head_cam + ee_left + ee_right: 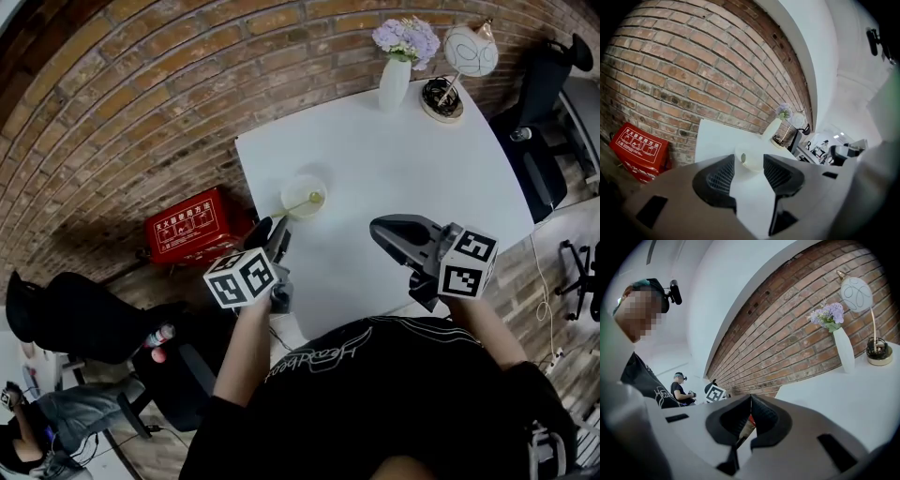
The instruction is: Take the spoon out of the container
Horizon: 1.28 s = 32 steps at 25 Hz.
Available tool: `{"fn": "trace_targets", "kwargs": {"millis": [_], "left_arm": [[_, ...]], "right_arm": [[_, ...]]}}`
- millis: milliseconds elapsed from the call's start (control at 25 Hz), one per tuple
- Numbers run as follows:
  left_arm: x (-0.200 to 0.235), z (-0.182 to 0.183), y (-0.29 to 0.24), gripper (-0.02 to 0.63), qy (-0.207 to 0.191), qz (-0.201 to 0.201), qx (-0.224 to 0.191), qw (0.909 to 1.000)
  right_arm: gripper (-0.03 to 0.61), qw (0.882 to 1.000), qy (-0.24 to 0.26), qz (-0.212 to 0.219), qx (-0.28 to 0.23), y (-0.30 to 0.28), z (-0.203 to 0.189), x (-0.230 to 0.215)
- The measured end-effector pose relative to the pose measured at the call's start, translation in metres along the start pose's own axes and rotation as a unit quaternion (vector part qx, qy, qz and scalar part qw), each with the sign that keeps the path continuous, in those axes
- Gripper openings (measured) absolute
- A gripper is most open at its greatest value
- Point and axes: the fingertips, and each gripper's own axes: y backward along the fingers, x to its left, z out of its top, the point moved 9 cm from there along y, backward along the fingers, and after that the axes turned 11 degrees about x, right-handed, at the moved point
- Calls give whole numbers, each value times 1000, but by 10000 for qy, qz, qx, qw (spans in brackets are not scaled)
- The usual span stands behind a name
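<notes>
A small translucent white container (pixel 304 190) stands near the left edge of the white table (pixel 412 178). A spoon (pixel 298 203) lies in it, its pale green bowl inside and its handle sticking out over the rim toward the left. My left gripper (pixel 273 231) hovers just short of the container, at the table's left edge. In the left gripper view its jaws stand open with the container (pixel 751 161) a little ahead of the gap and nothing between them. My right gripper (pixel 377 227) sits over the table's near edge, shut and empty (pixel 751 398).
At the table's far end stand a white vase with purple flowers (pixel 395 80) and a globe lamp (pixel 469 52) on a round base. A red box (pixel 192 228) sits on the floor by the brick wall. Black office chairs (pixel 544 84) flank the table.
</notes>
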Motion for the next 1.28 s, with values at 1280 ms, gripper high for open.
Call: {"fn": "trace_targets", "kwargs": {"millis": [1280], "left_arm": [[4, 15, -24, 6, 508, 416, -165, 9977]], "right_arm": [[-3, 9995, -185, -223, -115, 7, -3, -19]]}}
